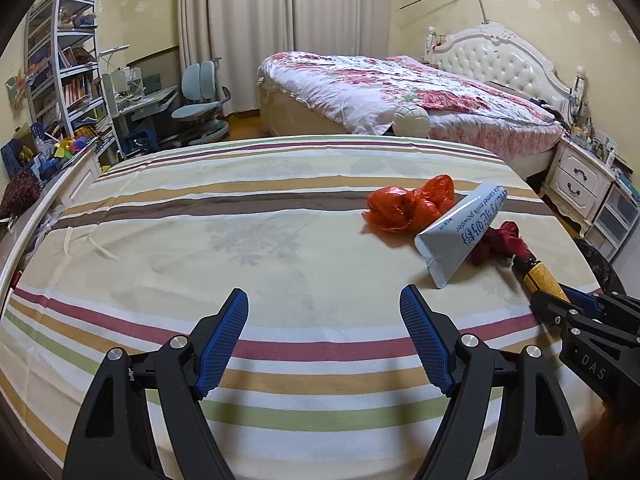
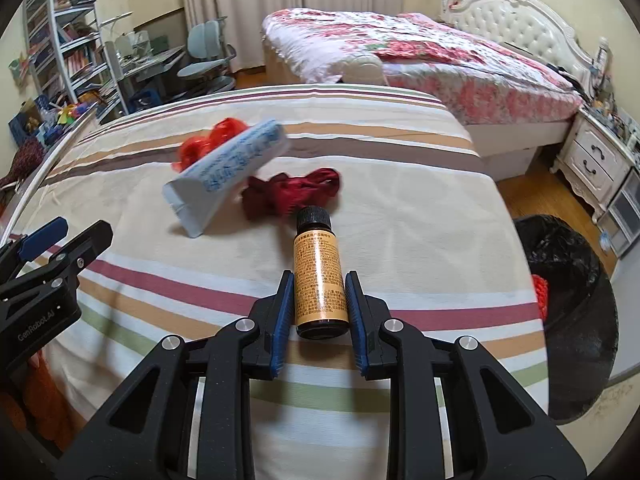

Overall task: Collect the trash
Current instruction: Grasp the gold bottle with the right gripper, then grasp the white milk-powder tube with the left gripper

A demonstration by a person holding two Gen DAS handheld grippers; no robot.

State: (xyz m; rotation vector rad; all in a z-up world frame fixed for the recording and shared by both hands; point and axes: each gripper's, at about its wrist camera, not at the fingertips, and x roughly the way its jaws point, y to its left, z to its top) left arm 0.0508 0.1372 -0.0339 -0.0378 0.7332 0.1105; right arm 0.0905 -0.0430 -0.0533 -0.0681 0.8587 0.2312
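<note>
Striped bedspread [image 1: 280, 240]: one bottle [image 2: 319, 276], one tube [image 1: 460, 232], two red wrappers [image 1: 408, 204].

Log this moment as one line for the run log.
right claw: shut on bottle | left claw: open, empty | blue pouch, red wrappers on bed | bin: right

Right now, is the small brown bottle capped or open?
Capped. In the right wrist view the bottle, held in the right claw, has a dark ribbed cap on its neck.
</note>
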